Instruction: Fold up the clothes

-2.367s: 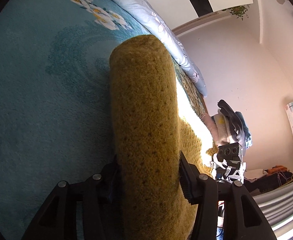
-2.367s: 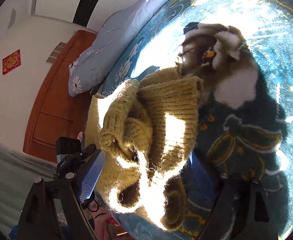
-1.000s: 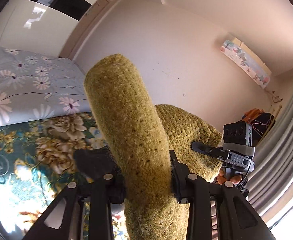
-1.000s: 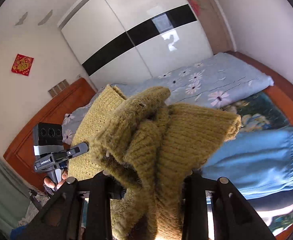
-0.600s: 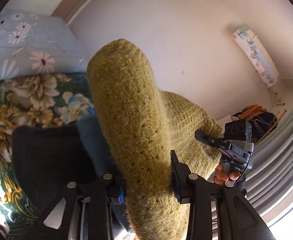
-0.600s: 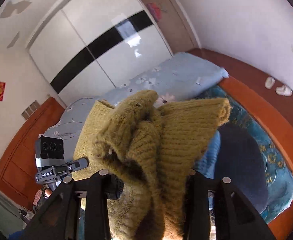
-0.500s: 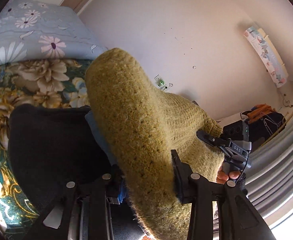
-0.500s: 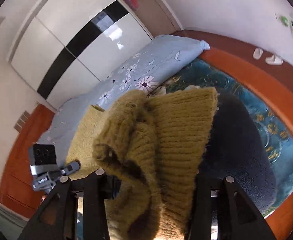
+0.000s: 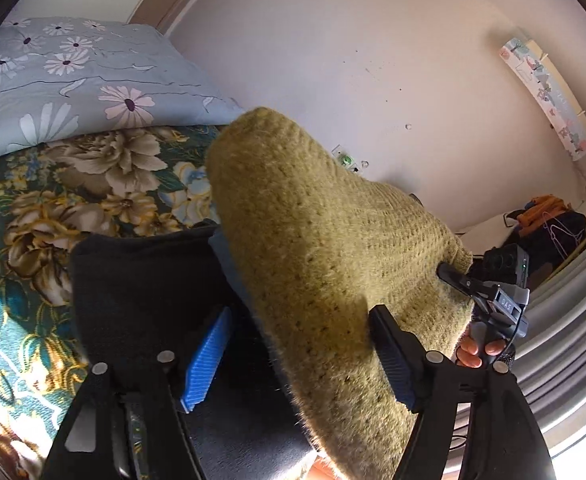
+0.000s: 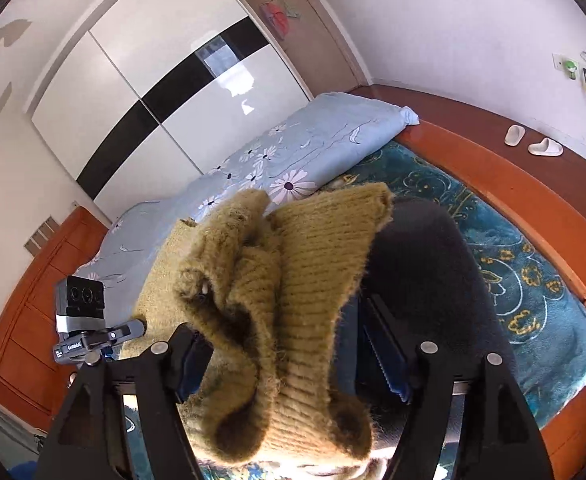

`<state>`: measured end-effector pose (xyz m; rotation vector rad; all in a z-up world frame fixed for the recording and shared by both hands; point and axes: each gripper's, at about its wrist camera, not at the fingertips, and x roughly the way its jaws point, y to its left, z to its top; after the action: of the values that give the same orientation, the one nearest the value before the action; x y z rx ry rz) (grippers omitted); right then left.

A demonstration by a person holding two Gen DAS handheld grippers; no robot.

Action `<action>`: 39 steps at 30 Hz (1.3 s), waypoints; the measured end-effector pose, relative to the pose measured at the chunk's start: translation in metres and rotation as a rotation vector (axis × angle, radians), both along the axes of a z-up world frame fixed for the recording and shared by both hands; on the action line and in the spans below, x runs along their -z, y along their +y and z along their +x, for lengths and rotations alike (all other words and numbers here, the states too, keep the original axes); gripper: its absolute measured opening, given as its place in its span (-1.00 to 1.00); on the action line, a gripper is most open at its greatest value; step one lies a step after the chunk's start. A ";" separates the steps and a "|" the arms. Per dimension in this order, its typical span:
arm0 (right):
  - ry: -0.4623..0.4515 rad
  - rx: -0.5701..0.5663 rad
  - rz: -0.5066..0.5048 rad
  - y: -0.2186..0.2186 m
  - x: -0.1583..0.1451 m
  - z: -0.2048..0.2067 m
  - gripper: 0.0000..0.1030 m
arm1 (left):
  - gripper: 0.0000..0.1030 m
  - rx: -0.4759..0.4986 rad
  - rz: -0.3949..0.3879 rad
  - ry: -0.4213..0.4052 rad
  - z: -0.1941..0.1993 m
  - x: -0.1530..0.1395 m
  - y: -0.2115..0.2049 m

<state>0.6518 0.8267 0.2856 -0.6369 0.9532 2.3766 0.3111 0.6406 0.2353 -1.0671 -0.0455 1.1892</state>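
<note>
A folded olive-yellow knit sweater (image 9: 317, 264) lies across my left gripper (image 9: 299, 354), whose jaws stand wide apart with the blue pads clear of the wool. In the right wrist view the same sweater (image 10: 293, 280) bunches between the spread jaws of my right gripper (image 10: 293, 360). The sweater rests over a folded black garment (image 9: 141, 288), which also shows in the right wrist view (image 10: 425, 280), with a blue garment (image 9: 218, 242) under it. The other gripper shows in each view: the right one (image 9: 489, 292), the left one (image 10: 89, 336).
The stack sits on a bed with a teal floral blanket (image 9: 53, 200) (image 10: 533, 280). A pale blue daisy quilt (image 10: 293, 152) lies at the head. An orange wooden bed frame (image 10: 493, 160) edges it. White slippers (image 10: 533, 142) and a wardrobe (image 10: 153, 80) stand beyond.
Both grippers carried the sweater up off the blanket and over onto the black garment, then lowered it. Both jaws have opened within the last half second and let the wool go.
</note>
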 end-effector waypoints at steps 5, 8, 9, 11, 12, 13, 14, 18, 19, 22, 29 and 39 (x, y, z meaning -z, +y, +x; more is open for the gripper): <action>-0.039 0.112 0.088 -0.011 -0.030 0.011 0.43 | 0.46 -0.070 0.065 0.095 -0.014 -0.030 -0.022; -0.009 0.159 0.215 -0.030 -0.069 0.007 0.43 | 0.46 -0.064 0.131 0.184 0.001 -0.057 -0.025; 0.011 0.158 0.258 -0.038 -0.083 0.004 0.43 | 0.47 -0.055 0.148 0.212 0.010 -0.063 -0.022; 0.018 0.092 0.294 -0.051 -0.094 -0.019 0.43 | 0.47 -0.007 0.165 0.262 0.030 -0.070 -0.013; 0.002 0.057 0.303 -0.056 -0.097 -0.034 0.43 | 0.47 0.016 0.156 0.273 0.040 -0.068 -0.008; -0.014 0.021 0.312 -0.061 -0.099 -0.048 0.43 | 0.47 0.040 0.147 0.284 0.049 -0.066 -0.003; -0.037 -0.011 0.320 -0.065 -0.100 -0.062 0.43 | 0.47 0.061 0.136 0.294 0.058 -0.063 0.002; -0.211 -0.049 0.309 -0.060 -0.070 -0.094 0.43 | 0.47 0.101 0.091 0.321 0.075 -0.045 0.011; -0.220 -0.033 0.300 -0.055 -0.062 -0.091 0.43 | 0.47 0.104 0.089 0.337 0.077 -0.042 0.012; -0.179 -0.005 0.248 -0.043 -0.044 -0.071 0.43 | 0.47 0.123 0.110 0.360 0.082 -0.037 0.010; -0.152 0.000 0.238 -0.039 -0.031 -0.054 0.41 | 0.47 0.145 0.118 0.451 0.104 -0.032 0.010; -0.163 -0.001 0.279 -0.062 -0.034 -0.034 0.43 | 0.48 0.148 0.127 0.467 0.112 -0.044 -0.001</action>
<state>0.6180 0.7646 0.3201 -0.7066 0.5392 2.3572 0.4226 0.6401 0.2794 -0.6510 0.3120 1.2557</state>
